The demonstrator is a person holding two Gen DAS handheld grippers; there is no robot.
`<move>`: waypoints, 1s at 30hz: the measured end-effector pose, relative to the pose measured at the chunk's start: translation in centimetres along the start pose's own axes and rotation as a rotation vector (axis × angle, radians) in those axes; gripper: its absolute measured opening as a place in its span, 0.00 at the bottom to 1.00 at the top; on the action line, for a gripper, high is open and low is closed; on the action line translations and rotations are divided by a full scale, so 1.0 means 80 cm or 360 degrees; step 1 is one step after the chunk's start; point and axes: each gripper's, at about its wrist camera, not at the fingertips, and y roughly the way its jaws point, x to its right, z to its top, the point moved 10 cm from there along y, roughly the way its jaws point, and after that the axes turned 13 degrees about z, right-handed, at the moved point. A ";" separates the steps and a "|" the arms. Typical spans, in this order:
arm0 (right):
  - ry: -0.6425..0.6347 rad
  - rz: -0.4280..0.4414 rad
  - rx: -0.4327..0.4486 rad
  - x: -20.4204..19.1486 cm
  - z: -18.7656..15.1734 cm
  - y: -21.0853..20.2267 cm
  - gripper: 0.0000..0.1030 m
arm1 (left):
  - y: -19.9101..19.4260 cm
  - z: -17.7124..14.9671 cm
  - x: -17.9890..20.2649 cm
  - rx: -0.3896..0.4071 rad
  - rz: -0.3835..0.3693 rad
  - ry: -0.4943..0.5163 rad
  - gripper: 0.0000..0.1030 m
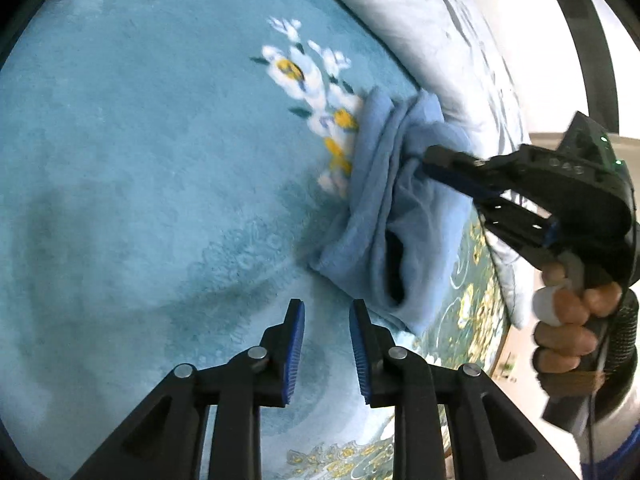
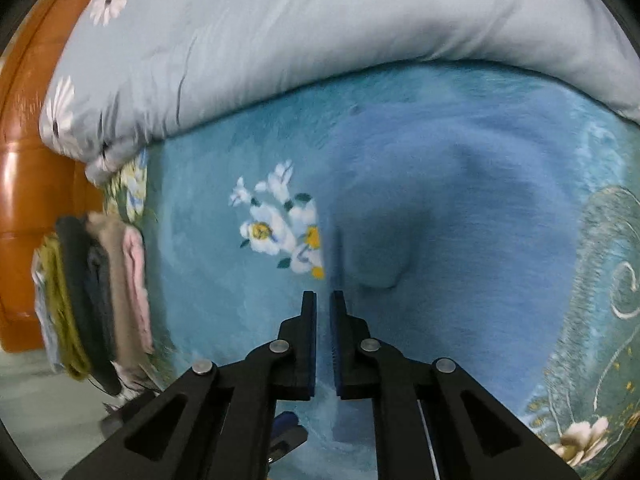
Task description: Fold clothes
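Nearest the left camera, my left tongs [image 1: 326, 354] stand released, nothing between the blue pads, hovering over the teal floral blanket [image 1: 132, 168]. Just beyond them lies the light-blue garment [image 1: 384, 200], bunched in folds on the blanket beside the pale quilt [image 1: 432, 28]. My right tongs [image 1: 430, 164] are clenched on an upper fold of that garment, my hand [image 1: 568, 332] gripping the handle. At the blanket's left edge sits a stack of folded clothes [image 2: 100, 296], well apart.
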 end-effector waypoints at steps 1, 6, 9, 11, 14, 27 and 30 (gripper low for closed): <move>-0.0039 -0.0015 -0.0016 -0.005 -0.002 0.003 0.06 | 0.003 0.008 0.015 0.0007 -0.0020 -0.0004 0.30; -0.0169 -0.0033 0.0030 -0.022 -0.004 -0.018 0.06 | -0.033 0.038 0.034 -0.0003 -0.0117 0.0032 0.45; -0.0157 -0.0053 0.0128 -0.012 0.001 -0.056 0.06 | -0.012 0.059 0.076 -0.0071 -0.0190 0.0025 0.55; -0.0116 -0.0072 0.0181 0.005 0.000 -0.084 0.06 | -0.010 0.054 0.083 -0.0115 -0.0245 0.0007 0.59; -0.0036 -0.0106 0.0216 0.035 -0.014 -0.111 0.06 | 0.001 0.050 0.094 -0.0140 -0.0271 -0.0002 0.60; 0.0255 -0.0159 0.0226 0.124 -0.077 -0.154 0.06 | 0.009 0.084 0.156 -0.0066 -0.0136 0.0260 0.07; 0.0262 -0.0150 0.0230 0.128 -0.079 -0.156 0.06 | 0.019 0.087 0.135 -0.0056 -0.0090 0.0214 0.07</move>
